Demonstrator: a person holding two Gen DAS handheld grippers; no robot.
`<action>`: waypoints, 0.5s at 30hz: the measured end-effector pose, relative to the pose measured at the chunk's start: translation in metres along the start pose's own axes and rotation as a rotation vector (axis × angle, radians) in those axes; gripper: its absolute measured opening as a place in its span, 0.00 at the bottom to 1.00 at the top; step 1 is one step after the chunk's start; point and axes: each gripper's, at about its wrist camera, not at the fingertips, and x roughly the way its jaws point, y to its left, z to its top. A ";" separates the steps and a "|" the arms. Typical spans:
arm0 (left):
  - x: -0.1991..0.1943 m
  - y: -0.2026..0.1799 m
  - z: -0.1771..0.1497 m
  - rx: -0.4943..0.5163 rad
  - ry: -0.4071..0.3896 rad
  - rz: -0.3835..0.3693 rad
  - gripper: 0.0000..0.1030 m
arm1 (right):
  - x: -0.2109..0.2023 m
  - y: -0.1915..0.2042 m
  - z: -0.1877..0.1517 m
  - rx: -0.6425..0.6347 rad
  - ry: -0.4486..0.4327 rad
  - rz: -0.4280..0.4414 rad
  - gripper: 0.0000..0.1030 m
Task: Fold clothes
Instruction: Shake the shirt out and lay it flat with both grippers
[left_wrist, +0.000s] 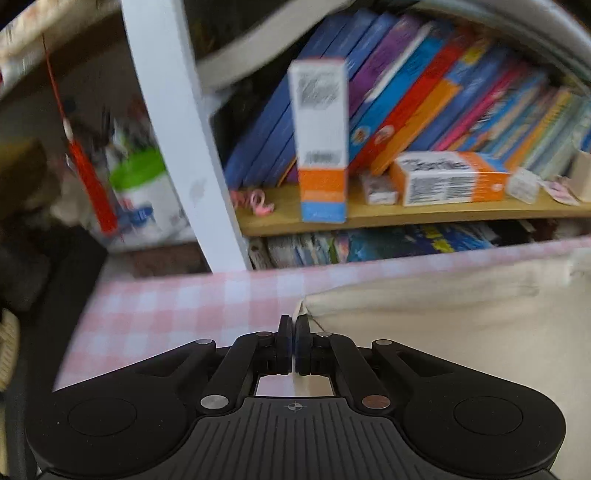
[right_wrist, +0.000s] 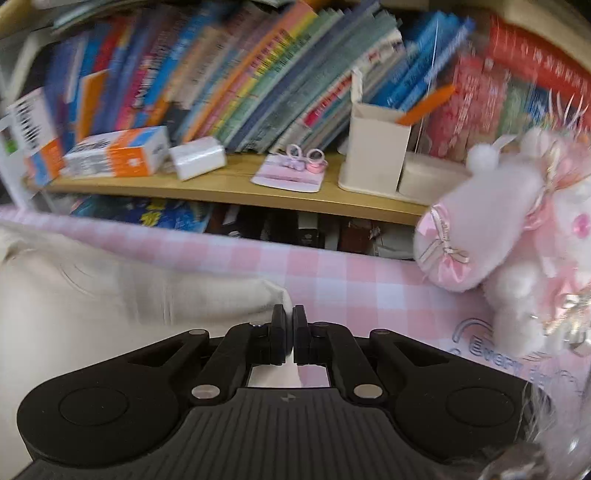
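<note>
The left gripper (left_wrist: 294, 326) is clamped on a corner of the cream cloth (left_wrist: 443, 332), which spreads flat to its right over the pink checked worktop (left_wrist: 177, 306). The right gripper (right_wrist: 289, 316) pinches the opposite corner, the soft, matte fabric stretching away to its left. Holding both corners likely keeps the edge taut and square for a fold, while a fluffy pink plush toy (right_wrist: 495, 236) sits to the right gripper's right.

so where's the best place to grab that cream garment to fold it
At its two far corners, coming over the flat cream garment. The left gripper is shut on the left corner; the right gripper looks shut on the right one.
</note>
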 end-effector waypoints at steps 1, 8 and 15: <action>0.007 -0.002 0.000 0.001 0.014 0.013 0.01 | 0.008 0.001 0.002 0.016 0.014 0.011 0.03; 0.033 0.000 0.004 0.007 0.053 0.081 0.01 | 0.034 0.016 0.009 -0.006 0.028 0.026 0.03; 0.047 0.015 0.004 -0.068 0.116 0.118 0.11 | 0.044 0.026 0.017 -0.014 0.053 -0.006 0.14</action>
